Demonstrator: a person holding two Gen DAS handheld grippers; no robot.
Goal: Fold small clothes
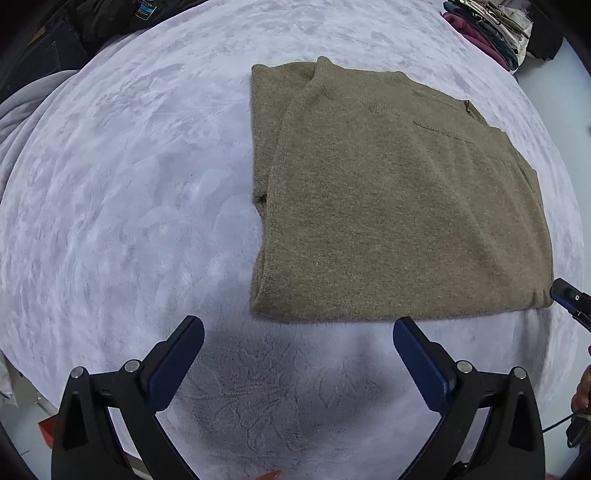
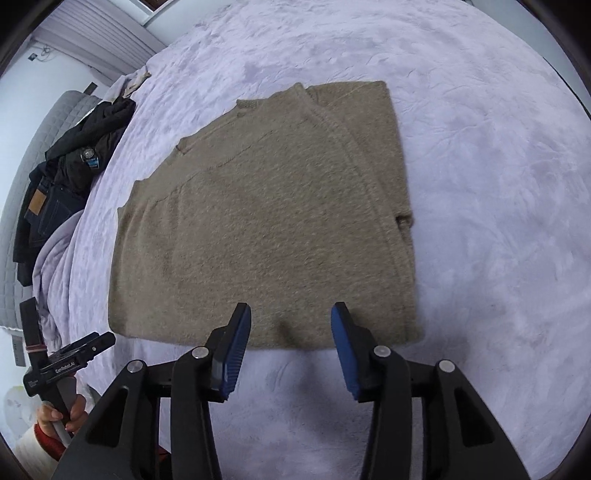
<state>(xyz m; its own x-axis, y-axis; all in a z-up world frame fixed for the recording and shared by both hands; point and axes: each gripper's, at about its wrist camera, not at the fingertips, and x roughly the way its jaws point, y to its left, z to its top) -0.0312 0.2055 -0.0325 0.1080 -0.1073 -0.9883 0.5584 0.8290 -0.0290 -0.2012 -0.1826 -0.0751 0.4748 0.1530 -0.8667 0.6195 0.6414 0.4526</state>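
Observation:
A tan knitted sweater (image 1: 391,199) lies folded into a flat rectangle on a pale lilac plush blanket (image 1: 122,192). My left gripper (image 1: 298,328) hangs open above the blanket just in front of the sweater's near edge, with nothing between its blue pads. In the right wrist view the same sweater (image 2: 266,221) fills the middle. My right gripper (image 2: 291,317) is open over the sweater's near hem, its pads apart and not pressing the cloth. The tip of the right gripper's finger (image 1: 565,293) shows at the right edge of the left view. The left gripper's body (image 2: 70,360) is held by a hand at lower left.
Dark clothes and jeans (image 2: 62,177) are piled at the blanket's left side beside a grey quilted headboard (image 2: 40,133). A stack of folded clothes (image 1: 484,29) sits at the far right corner. The blanket spreads wide around the sweater.

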